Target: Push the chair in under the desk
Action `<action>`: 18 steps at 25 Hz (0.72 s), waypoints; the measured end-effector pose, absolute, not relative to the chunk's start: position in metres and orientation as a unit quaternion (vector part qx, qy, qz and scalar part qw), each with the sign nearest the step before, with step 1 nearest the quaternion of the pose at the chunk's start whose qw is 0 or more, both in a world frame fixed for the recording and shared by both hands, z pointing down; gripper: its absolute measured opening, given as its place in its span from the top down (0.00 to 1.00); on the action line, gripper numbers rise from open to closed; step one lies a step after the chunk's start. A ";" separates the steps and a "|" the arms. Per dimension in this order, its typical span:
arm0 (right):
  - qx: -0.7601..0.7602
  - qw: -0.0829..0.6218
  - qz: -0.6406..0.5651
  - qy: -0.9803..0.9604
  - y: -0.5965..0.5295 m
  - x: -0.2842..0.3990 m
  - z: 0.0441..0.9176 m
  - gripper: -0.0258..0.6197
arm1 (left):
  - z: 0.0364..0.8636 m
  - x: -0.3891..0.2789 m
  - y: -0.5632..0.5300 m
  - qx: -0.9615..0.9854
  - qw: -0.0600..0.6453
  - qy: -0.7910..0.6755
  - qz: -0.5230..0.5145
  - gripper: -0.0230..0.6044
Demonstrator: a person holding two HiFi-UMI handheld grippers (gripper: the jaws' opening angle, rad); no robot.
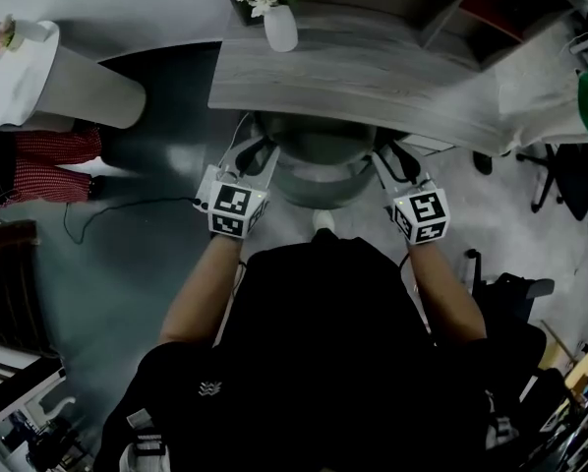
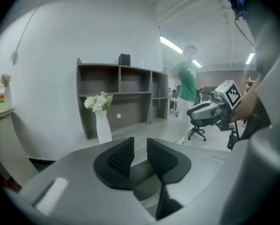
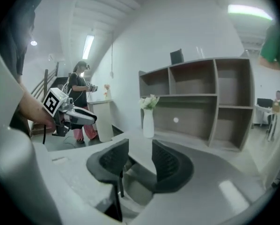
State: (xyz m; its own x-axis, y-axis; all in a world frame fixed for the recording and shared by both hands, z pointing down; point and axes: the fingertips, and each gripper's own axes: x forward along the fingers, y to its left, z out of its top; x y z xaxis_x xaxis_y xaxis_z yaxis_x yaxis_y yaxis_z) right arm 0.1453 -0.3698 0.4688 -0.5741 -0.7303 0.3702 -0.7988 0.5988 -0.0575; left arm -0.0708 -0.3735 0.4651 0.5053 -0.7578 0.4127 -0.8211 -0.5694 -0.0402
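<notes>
A dark grey glossy floor (image 1: pixel 147 195) is seen around a white cylindrical pedestal (image 1: pixel 88 91). A grey open shelf unit (image 2: pixel 121 93) is set against a plain white wall (image 2: pixel 60 41). Long ceiling strip lights (image 2: pixel 170 44) are lit overhead.

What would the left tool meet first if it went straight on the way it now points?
Probably the desk, its near edge just beyond the left tool; the chair back sits below the open tips. Depth is unclear.

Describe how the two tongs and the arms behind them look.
Left tongs and right tongs match: light grey bodies, black ribbed pads, a white cube with black square markers each. The person wears a black top; forearms uncovered.
</notes>
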 end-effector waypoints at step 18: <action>0.498 0.099 0.068 -0.859 -0.405 0.185 0.437 0.96 | 0.387 -0.092 -0.414 0.840 0.009 -0.529 0.123 0.95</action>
